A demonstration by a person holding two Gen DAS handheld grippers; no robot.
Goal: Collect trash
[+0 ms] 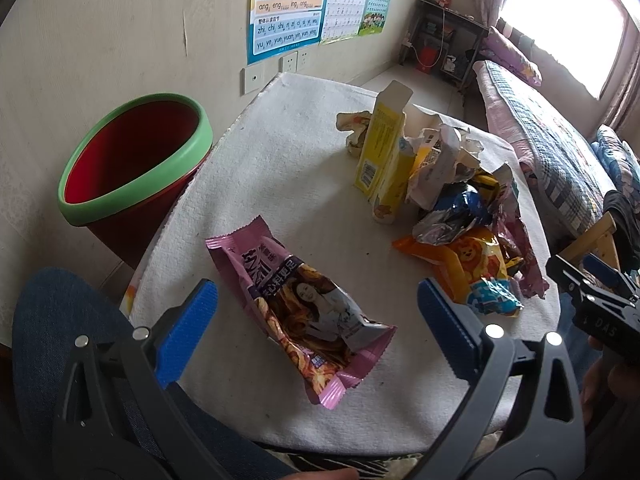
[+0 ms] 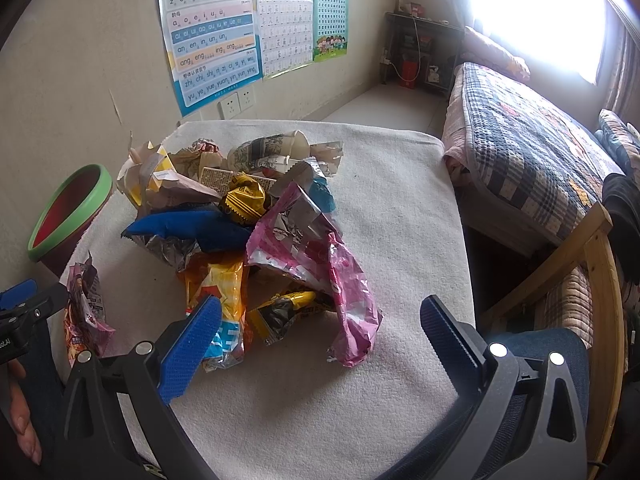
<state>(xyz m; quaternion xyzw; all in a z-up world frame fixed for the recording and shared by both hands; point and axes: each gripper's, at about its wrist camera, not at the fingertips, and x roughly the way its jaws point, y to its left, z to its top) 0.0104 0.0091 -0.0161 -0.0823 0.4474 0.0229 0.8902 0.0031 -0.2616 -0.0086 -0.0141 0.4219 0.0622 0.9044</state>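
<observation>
A pink snack wrapper (image 1: 304,312) lies alone on the white cloth-covered table (image 1: 288,160), between the fingers of my open left gripper (image 1: 316,320). A pile of trash (image 1: 452,208) lies further right: a yellow carton (image 1: 384,160), crumpled paper, a blue wrapper and an orange bag (image 1: 476,268). A red bin with a green rim (image 1: 132,160) stands left of the table. My right gripper (image 2: 320,336) is open and empty, just before a bright pink wrapper (image 2: 320,264) at the pile's near edge. The lone pink wrapper (image 2: 84,312) shows at the left in the right wrist view.
A bed with a plaid quilt (image 2: 532,164) stands right of the table, with a wooden frame (image 2: 600,280). Posters hang on the wall (image 2: 212,32) behind. The bin (image 2: 68,212) also shows in the right wrist view. My blue-clad knees are under both grippers.
</observation>
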